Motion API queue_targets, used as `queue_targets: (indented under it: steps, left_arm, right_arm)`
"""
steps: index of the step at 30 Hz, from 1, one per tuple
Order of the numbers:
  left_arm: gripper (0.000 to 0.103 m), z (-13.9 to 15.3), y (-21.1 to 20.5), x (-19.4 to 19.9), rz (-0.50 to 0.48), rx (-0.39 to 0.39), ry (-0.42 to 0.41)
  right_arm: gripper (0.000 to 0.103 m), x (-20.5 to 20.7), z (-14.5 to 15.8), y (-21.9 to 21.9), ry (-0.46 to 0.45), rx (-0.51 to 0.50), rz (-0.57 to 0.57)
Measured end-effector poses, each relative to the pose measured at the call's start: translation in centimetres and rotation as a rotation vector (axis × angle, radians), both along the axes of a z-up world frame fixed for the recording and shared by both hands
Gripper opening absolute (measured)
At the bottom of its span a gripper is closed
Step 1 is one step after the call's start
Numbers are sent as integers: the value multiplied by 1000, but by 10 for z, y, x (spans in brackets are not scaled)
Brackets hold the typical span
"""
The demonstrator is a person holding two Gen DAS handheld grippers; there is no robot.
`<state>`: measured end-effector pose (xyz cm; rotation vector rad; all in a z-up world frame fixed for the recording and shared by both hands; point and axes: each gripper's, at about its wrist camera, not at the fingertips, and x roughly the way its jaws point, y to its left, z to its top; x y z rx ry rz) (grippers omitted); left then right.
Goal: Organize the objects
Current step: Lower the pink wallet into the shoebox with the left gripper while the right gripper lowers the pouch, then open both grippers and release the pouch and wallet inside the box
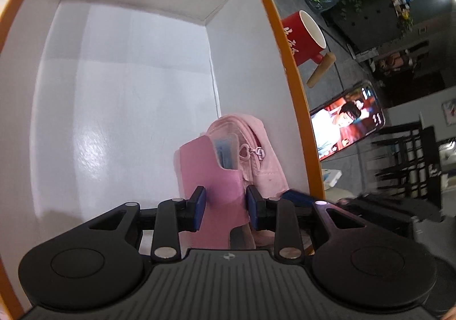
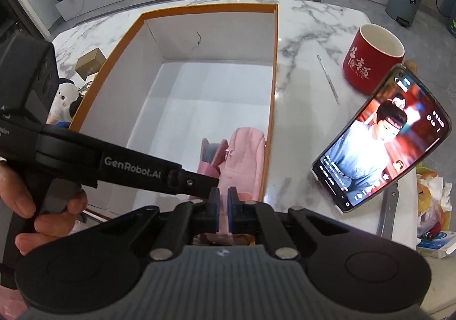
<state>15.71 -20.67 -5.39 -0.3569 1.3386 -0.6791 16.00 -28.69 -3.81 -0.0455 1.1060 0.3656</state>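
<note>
Inside the orange-rimmed box (image 1: 287,86), the left gripper (image 1: 225,210) has its two blue-padded fingers on either side of a flat pink piece, apparently a flap of the pink pouch (image 1: 256,154). The pads press against its edges, so the gripper appears clamped on it. The pouch stands against the right wall of the box, at the near right corner of the white floor, and its zipper pull with a small heart charm (image 1: 244,152) faces the camera. A blue item peeks from a pocket behind the flap.

From the right wrist view, the same box (image 2: 272,109) sits on a marble table (image 2: 307,43) and the pink pouch (image 2: 245,154) shows in that near right corner. The left gripper's black body (image 2: 131,168) reaches in from the left toward the pouch, held by the person's hand (image 2: 42,211). The right gripper (image 2: 223,213) hovers over the near edge of the box with its fingers nearly together, only a narrow slit between the pads and nothing seen held.

To the right of the box stand a red mug (image 2: 370,60) with white characters and a phone (image 2: 384,137) propped on a stand, its screen lit. A thin metal tool (image 2: 327,77) lies between box and mug. Left of the box are a small brown carton (image 2: 89,62) and a white plush toy (image 2: 64,100).
</note>
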Motion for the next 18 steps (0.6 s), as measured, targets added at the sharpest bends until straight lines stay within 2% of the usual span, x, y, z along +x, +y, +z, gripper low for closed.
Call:
queue_targets:
  steps: [3,8,11,13,15,18]
  left_arm:
    - [34,1,-2,-1,-11,5,-18]
    - [34,4,-2,-3,-19,19,-37]
    - [33,8,-3,-5,-28,39,-62]
    - [31,10,-2,-7,-35,51,-74]
    - [30,11,0,-6,-37,59,-76]
    - [30,11,3,-5,-31,79,-71]
  right_arm:
    - [11,-7,13,-2,-54,18,2]
    - [15,-17,32,-8,-151,-41,-49]
    - [17,-12,23,-17,-112,-37,-94]
    - [9,-7,12,-25,-60,2,-121]
    - [6,-10,8,-28,-62,24,-147]
    - [7,-13,6,-32,-28,113,-173]
